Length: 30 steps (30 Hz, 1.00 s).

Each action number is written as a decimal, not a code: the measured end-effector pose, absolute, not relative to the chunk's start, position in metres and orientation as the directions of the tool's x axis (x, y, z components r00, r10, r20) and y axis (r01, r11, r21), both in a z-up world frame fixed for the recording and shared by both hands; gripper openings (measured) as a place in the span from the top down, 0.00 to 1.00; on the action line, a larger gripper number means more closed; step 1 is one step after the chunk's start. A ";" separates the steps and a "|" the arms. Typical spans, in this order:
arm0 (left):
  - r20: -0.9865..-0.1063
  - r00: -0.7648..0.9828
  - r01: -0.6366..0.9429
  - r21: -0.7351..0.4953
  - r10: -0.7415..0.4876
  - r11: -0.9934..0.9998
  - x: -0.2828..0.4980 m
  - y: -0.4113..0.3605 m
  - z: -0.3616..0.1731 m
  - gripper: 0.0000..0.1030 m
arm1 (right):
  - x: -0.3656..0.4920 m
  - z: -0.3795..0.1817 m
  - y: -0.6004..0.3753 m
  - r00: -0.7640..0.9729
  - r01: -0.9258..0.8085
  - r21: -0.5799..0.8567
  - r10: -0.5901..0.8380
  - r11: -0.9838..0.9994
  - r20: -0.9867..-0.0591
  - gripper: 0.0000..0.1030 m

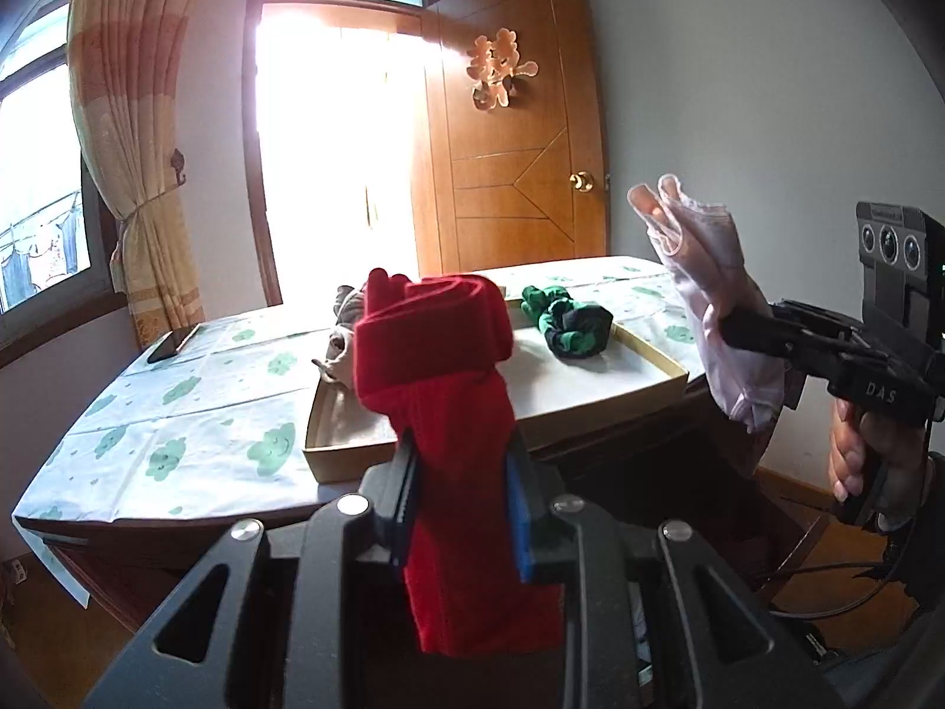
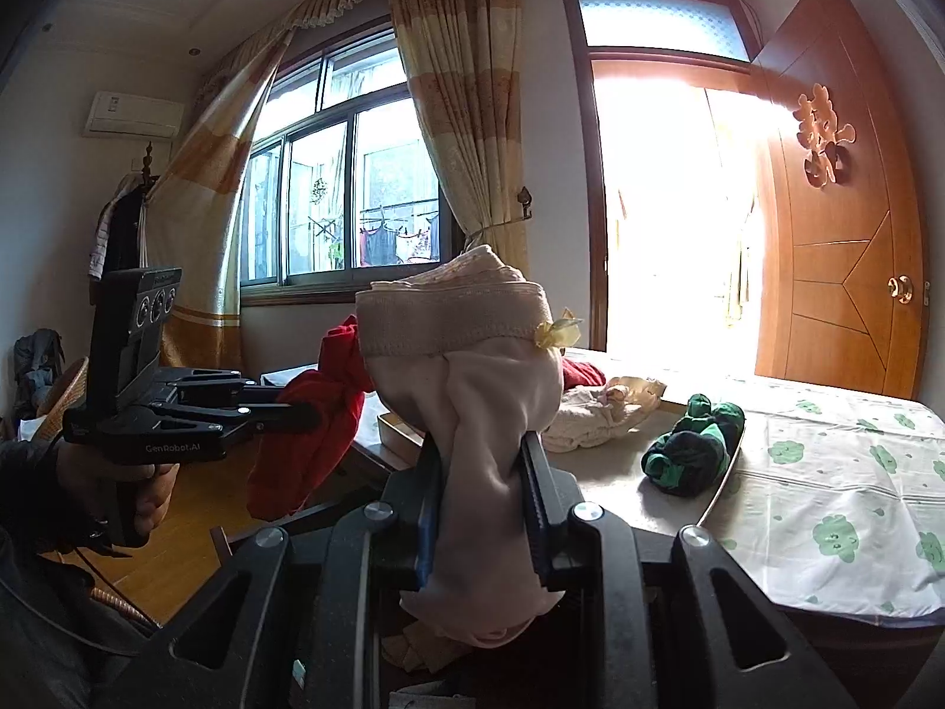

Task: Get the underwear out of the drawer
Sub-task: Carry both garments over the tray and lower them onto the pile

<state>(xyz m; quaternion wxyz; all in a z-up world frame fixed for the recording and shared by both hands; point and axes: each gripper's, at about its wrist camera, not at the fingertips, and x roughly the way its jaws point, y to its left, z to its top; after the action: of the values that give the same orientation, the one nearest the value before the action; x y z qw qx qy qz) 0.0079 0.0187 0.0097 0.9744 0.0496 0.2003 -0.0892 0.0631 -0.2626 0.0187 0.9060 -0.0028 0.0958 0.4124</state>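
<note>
Spreading across the middle of the left wrist view, the table [image 1: 177, 413] in its cloud-print cloth carries a shallow cardboard tray [image 1: 649, 381] with a green and black bundle [image 1: 570, 319] and some beige garments [image 2: 596, 413] in it. Lower centre of that view, the left gripper [image 1: 463, 508] is clamped tight on red underwear [image 1: 437, 348], its long axis running up out of the jaws and folding over at the top. At the right edge, the right gripper [image 1: 729, 328] is closed just as firmly on pale pink underwear [image 1: 703, 272], which likewise stands up from the jaws (a small yellow bow [image 2: 558, 332] shows in the right wrist view). Both pieces hang clear of the table; the drawer itself I cannot make out. The tray lies ahead of and below both jaws, the left seemingly nearer.
</note>
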 end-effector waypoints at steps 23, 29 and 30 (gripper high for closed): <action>-0.411 0.892 0.248 0.091 -0.190 0.965 0.125 -0.012 0.067 0.77 | 0.169 0.048 -0.275 0.673 -0.627 0.296 0.692 0.721 -0.260 0.73; -0.411 0.897 0.234 0.128 -0.163 0.964 0.159 -0.026 0.082 0.77 | 0.200 0.051 -0.277 0.682 -0.580 0.351 0.674 0.735 -0.286 0.73; -0.417 0.895 0.234 0.129 -0.161 0.964 0.165 -0.027 0.083 0.77 | 0.205 0.051 -0.277 0.680 -0.571 0.367 0.674 0.734 -0.290 0.73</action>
<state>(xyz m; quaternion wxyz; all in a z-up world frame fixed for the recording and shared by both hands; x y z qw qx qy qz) 0.1647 -0.0273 0.0826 0.9693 0.0883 0.2057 -0.1018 0.2054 -0.2770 0.0514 0.9079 0.1243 0.2068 0.3427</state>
